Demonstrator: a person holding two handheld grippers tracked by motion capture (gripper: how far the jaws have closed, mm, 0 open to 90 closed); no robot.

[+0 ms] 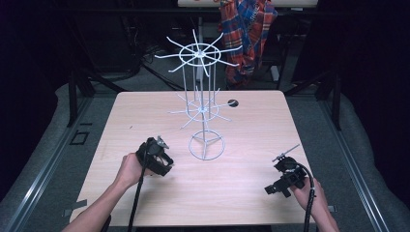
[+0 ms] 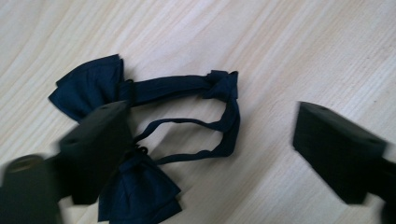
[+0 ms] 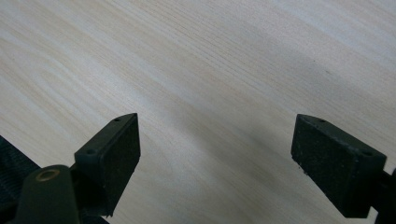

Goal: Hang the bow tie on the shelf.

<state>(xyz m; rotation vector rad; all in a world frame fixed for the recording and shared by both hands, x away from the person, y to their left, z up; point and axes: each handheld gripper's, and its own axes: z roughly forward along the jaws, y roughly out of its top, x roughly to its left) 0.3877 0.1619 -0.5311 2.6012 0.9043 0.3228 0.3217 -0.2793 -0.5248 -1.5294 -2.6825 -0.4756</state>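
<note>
Holding a gripper in each hand over the light wooden table (image 1: 251, 121), I keep my left gripper (image 1: 155, 155) at the lower left of the high view and my right gripper (image 1: 286, 180) at the lower right, well apart; between them, toward the middle of the frame, stands a white wire display rack (image 1: 203, 104) with a ring base and two tiers of radiating hooks; behind the table's far edge, at the top of the frame, hangs a red and blue plaid shirt (image 1: 249, 34). In the left gripper view my jaws are spread wide with nothing clasped; a navy bow tie (image 2: 140, 140) lies flat on the wood at the left and centre of the frame, its strap looped and knotted toward the upper middle; the left jaw overlaps its lower bow, though I cannot tell whether it touches. In the right gripper view my jaws also stand wide apart, released, over bare wood grain.
</note>
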